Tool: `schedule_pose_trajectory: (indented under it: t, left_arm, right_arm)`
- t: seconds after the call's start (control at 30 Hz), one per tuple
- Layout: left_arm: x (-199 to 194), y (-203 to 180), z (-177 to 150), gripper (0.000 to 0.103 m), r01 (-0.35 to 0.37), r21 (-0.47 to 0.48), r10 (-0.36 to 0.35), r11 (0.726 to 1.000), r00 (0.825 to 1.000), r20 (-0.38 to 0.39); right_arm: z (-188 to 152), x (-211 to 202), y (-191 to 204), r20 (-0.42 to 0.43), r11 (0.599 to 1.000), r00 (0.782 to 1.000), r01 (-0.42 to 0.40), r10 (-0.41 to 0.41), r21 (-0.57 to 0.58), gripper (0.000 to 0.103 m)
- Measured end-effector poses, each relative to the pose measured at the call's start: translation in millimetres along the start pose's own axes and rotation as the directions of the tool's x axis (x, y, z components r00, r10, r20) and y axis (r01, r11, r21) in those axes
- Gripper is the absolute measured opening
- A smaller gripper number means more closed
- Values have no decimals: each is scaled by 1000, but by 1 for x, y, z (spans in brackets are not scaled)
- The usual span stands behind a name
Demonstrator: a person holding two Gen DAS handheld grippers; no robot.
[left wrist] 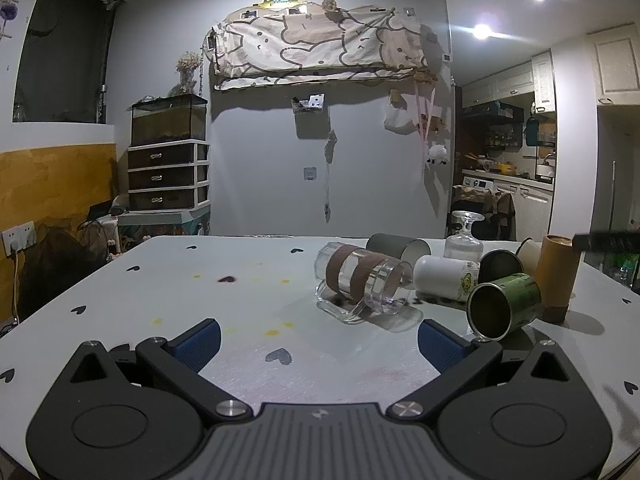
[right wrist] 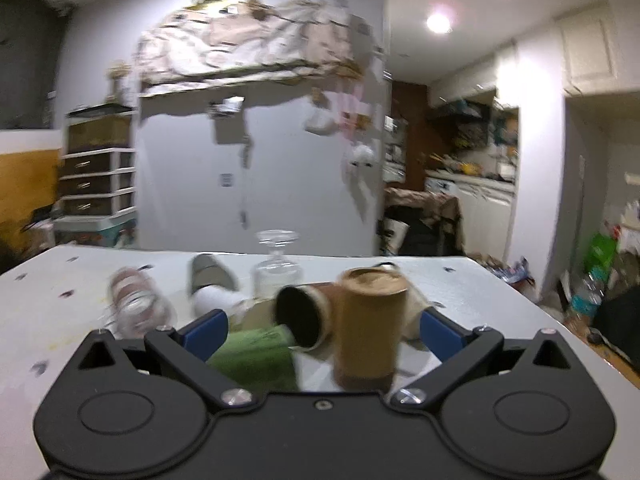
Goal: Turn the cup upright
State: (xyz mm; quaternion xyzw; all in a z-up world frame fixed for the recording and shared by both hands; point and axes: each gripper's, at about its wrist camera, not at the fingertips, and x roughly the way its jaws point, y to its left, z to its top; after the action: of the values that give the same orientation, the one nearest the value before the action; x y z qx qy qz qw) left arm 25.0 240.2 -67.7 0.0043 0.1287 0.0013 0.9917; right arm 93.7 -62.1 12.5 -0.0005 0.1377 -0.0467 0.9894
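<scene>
Both our grippers, left (left wrist: 318, 340) and right (right wrist: 322, 332), have fingers spread, holding nothing; crowded cups risk rolling if we bump the tan cup (right wrist: 370, 328).

drawer unit (left wrist: 168, 176) beneath a fish tank (left wrist: 168, 120), patterned cloth (left wrist: 320, 44) overhead
</scene>
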Motion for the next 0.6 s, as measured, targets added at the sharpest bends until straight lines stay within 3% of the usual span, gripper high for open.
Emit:
schedule_pose_trajectory:
  t: [0.17,0.5,0.57,0.6]
  left_arm:
    - [1,0,0,103,3,-1,-3,1000,1000,-4]
    - [1,1,-1,103,4,3,-4,1000,1000,-11]
    - [0,1,-2,103,7,5,-7,1000,1000,-13]
    - [0,1,-2,103,8,5,-8,1000,1000,-13]
  right_arm:
    - [15,42,-29,-22,997,999,51,-50,54,102]
    - [5,108,-39,-126,996,991,49,-40,69,91]
    - [3,113,-37,-130,996,991,40,-30,74,85]
    - [2,114,-36,-131,997,991,34,-24,75,78]
